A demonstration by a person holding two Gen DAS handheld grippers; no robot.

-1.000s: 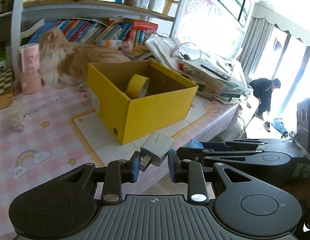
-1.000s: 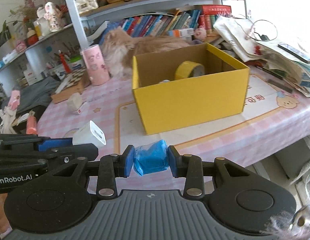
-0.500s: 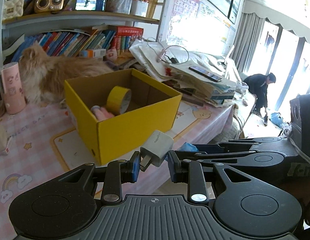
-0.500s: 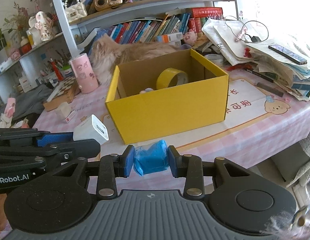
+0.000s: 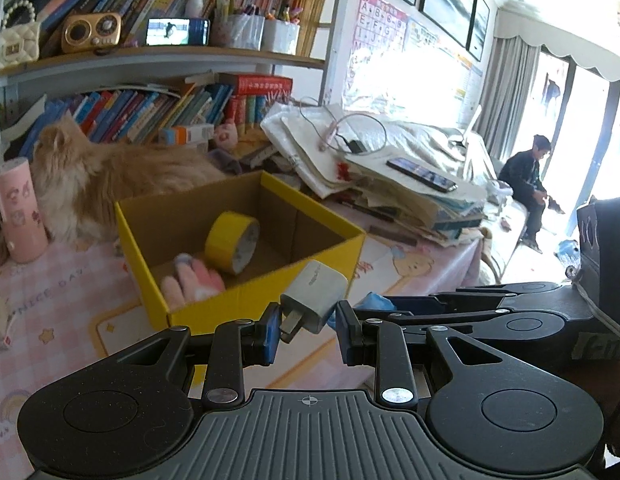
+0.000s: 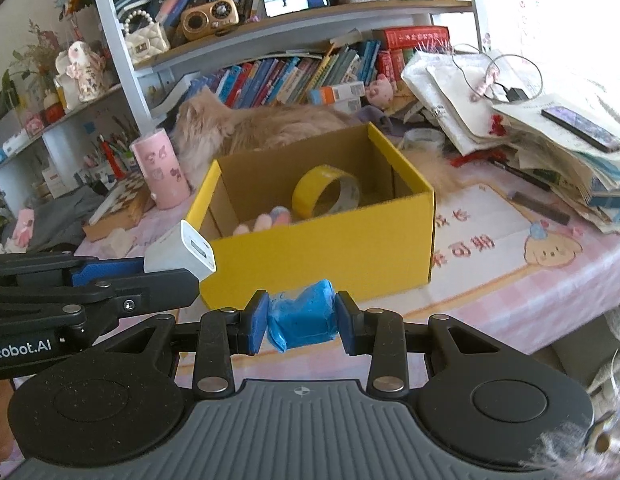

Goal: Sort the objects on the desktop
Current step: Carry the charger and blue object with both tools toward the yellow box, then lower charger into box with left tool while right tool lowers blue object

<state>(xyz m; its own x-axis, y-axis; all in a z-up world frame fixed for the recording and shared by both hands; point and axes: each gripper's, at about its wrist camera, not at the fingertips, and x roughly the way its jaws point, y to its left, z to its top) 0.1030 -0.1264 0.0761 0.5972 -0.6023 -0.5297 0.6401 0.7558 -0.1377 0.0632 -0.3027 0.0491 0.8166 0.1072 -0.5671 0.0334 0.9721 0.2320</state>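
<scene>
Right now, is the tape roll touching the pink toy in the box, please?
Cannot tell. In the left wrist view the tape roll overlaps the pink toy; neither view shows contact or gap.

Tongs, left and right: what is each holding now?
Left tongs: closed on the white charger.
Right tongs: closed on the blue packet.

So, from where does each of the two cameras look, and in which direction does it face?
Left wrist: on the left hand-held gripper, facing the yellow box and window; shows its fingers on a white charger, and the right hand-held gripper.
Right wrist: on the right hand-held gripper, facing box and bookshelf; shows its fingers on a blue packet.
Shared: box, yellow tape roll, cat, charger.
</scene>
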